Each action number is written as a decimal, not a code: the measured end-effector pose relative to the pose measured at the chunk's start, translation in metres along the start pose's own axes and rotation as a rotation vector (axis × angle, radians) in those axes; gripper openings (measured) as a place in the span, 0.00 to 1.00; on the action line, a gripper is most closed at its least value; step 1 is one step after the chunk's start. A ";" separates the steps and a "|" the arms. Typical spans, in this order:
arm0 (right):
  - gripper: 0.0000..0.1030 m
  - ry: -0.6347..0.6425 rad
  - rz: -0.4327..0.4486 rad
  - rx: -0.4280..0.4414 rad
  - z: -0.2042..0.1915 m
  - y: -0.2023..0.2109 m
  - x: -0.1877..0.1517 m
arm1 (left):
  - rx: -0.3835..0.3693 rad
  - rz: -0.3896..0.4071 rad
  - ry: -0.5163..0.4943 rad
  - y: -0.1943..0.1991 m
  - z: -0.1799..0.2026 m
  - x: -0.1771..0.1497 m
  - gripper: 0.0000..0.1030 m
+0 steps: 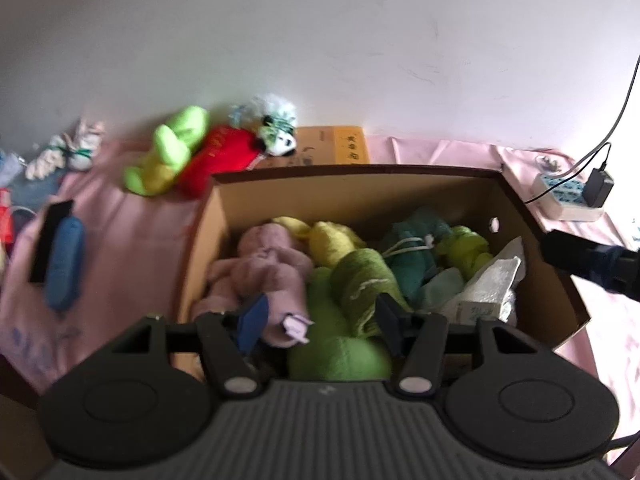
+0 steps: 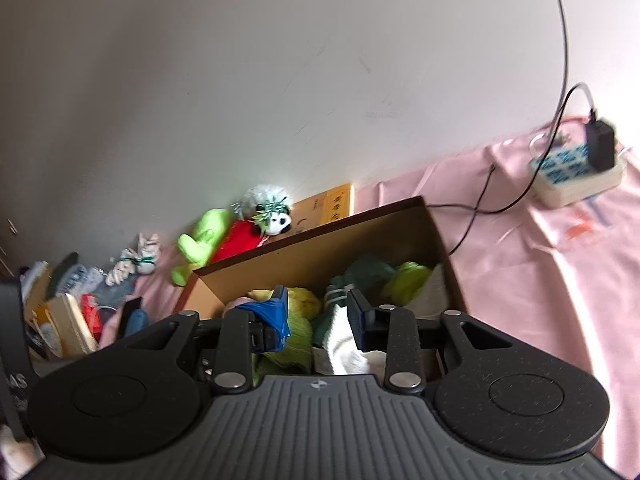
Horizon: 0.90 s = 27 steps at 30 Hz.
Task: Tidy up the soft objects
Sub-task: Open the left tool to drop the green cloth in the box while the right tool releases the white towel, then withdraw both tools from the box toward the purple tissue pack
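Leftmost, at nine o'clock: blue oblong pad (image 1: 64, 262) on pink cloth (image 1: 132, 240). Centre: cardboard box (image 1: 200, 236) packed with fuzzy soft items; mauve plush toy (image 1: 264, 276) at box's nine o'clock, long axis from seven toward twelve o'clock. Left gripper (image 1: 320, 320) spread wide, empty, above plush and green knit roll (image 1: 368, 280). Right gripper (image 2: 318, 312) parted, over white towel (image 2: 344, 348).
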State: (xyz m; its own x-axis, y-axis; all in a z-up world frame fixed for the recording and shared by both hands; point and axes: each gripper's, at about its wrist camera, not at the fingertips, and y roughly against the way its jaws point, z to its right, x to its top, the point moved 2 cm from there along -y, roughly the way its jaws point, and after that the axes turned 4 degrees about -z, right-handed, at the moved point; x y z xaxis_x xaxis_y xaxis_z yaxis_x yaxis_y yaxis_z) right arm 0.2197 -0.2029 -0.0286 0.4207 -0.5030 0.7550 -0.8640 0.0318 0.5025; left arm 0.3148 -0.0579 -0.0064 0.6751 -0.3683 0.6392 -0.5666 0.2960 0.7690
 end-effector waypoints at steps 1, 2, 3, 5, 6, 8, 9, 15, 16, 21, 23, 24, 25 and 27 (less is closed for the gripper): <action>0.15 0.011 0.002 -0.009 -0.002 0.004 -0.001 | 0.018 0.003 -0.007 0.005 0.000 -0.001 0.56; 0.15 0.018 0.004 -0.013 -0.002 0.006 -0.002 | 0.034 0.005 -0.014 0.009 0.001 -0.003 0.57; 0.15 0.025 0.004 -0.019 -0.002 0.009 -0.003 | 0.045 0.008 -0.018 0.013 0.001 -0.004 0.58; 0.15 0.037 0.004 -0.030 -0.003 0.014 -0.005 | 0.067 0.011 -0.023 0.021 0.000 -0.007 0.59; 0.15 0.041 0.006 -0.031 -0.004 0.017 -0.007 | 0.078 0.012 -0.026 0.025 0.000 -0.008 0.59; 0.16 0.052 0.007 -0.028 -0.006 0.023 -0.010 | 0.108 0.016 -0.032 0.032 0.000 -0.011 0.60; 0.16 0.055 0.009 -0.029 -0.007 0.025 -0.012 | 0.126 0.020 -0.037 0.035 0.001 -0.013 0.60; 0.16 0.077 0.012 -0.047 -0.015 0.041 -0.023 | 0.177 0.010 -0.053 0.052 0.002 -0.026 0.60; 0.16 0.079 0.015 -0.051 -0.016 0.044 -0.025 | 0.180 -0.003 -0.055 0.053 0.002 -0.028 0.60; 0.16 0.086 0.002 -0.068 -0.021 0.052 -0.038 | 0.186 -0.037 -0.053 0.058 0.001 -0.042 0.60; 0.16 0.096 -0.004 -0.075 -0.023 0.054 -0.042 | 0.179 -0.048 -0.059 0.059 0.000 -0.047 0.60; 0.16 0.100 -0.005 -0.080 -0.024 0.055 -0.043 | 0.177 -0.051 -0.064 0.060 0.000 -0.049 0.60; 0.16 0.105 -0.007 -0.088 -0.024 0.056 -0.045 | 0.177 -0.053 -0.068 0.060 0.001 -0.051 0.60; 0.16 0.117 -0.015 -0.109 -0.026 0.057 -0.049 | 0.179 -0.059 -0.073 0.061 0.001 -0.055 0.60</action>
State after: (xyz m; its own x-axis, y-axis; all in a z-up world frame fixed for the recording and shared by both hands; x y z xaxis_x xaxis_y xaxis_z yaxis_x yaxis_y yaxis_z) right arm 0.1565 -0.1537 -0.0261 0.4686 -0.4000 0.7877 -0.8248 0.1213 0.5522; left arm 0.2430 -0.0203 0.0051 0.6770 -0.4454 0.5859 -0.6068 0.1128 0.7868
